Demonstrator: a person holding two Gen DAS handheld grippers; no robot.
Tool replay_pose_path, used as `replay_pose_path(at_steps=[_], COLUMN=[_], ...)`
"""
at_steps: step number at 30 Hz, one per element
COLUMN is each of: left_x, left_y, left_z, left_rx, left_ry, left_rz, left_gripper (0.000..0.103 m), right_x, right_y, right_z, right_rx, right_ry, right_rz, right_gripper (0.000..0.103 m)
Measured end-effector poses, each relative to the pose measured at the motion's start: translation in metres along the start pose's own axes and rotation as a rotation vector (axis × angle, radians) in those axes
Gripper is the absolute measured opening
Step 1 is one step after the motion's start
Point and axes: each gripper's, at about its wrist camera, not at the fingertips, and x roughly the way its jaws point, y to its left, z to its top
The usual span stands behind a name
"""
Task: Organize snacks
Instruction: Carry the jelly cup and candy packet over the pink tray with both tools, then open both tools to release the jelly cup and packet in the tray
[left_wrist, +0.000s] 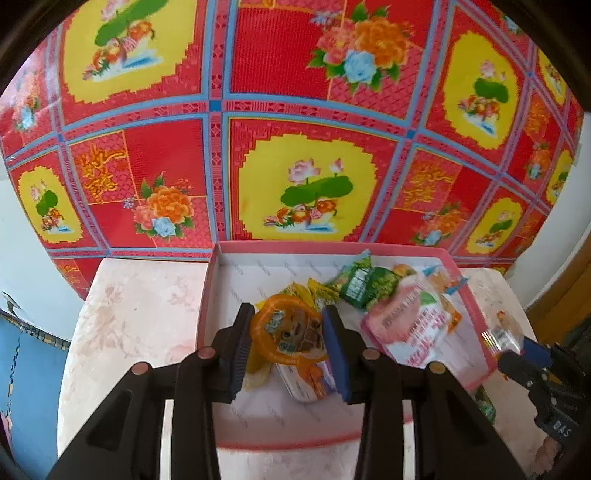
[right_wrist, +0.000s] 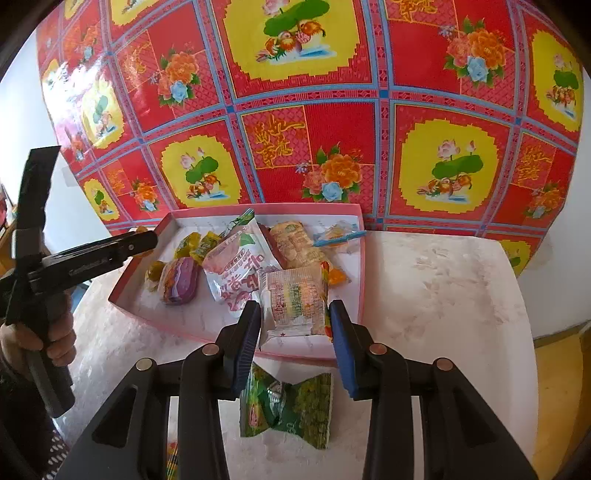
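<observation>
Left wrist view: my left gripper (left_wrist: 290, 338) is over the pink-rimmed tray (left_wrist: 208, 280), its 2 pads clamped on an orange-edged snack packet (left_wrist: 291, 332). A yellow candy (left_wrist: 258, 374) lies under it on the tray floor. Further in: a green wrapped candy (left_wrist: 364, 284), a big pink-and-white pouch (left_wrist: 408, 325), and an orange-trimmed packet (left_wrist: 452, 280) at the far right corner. My right gripper (left_wrist: 517, 350) shows at the right edge, just past the tray rim, with a clear packet at its tip; can't tell the grip from here. Tray sits on a pale marbled table (left_wrist: 140, 314), against a red floral cloth (left_wrist: 295, 74).

Right wrist view: my right gripper (right_wrist: 295, 332) is at the tray's (right_wrist: 236, 338) near rim, pads closed on a clear striped packet (right_wrist: 293, 304). A green twist-wrapped candy (right_wrist: 288, 410) lies on the table (right_wrist: 443, 295) outside the tray, right below the pads. In the tray: purple packet (right_wrist: 181, 280), 2 yellow-green candies (right_wrist: 195, 245), pink-and-white pouch (right_wrist: 240, 269), tan packet (right_wrist: 295, 245). My left gripper (right_wrist: 144, 240) reaches over the tray's left corner; its tip is hidden.
</observation>
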Motion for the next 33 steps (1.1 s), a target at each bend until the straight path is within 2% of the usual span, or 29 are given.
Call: replay_pose_path(at_steps=[15,22,27,33], left_x=[0.049,0.067,0.074,0.07], left_y=[0.015,0.01,0.005,0.007], left_z=[0.017,0.018,0.016,0.018], left_rx=[-0.022,-0.009,-0.002,-0.012], left_ry=[0.014,0.036,0.048,0.05], left_rz=[0.026,0.038,0.044,0.043], left_gripper=[0.039,0.04,0.044,0.044], right_x=[0.025,0.036,0.04,0.043], right_y=[-0.004,-0.007,-0.01,-0.015], right_z=[0.006,0.008,0.007,0.008], right_rx=[-0.003,0.0,0.009,0.027], right_ry=[0.006,0.011,0.012,0.01], right_rz=[0.013,0.019,0.02,0.019], right_gripper=[0.039,0.039,0.039,0.039])
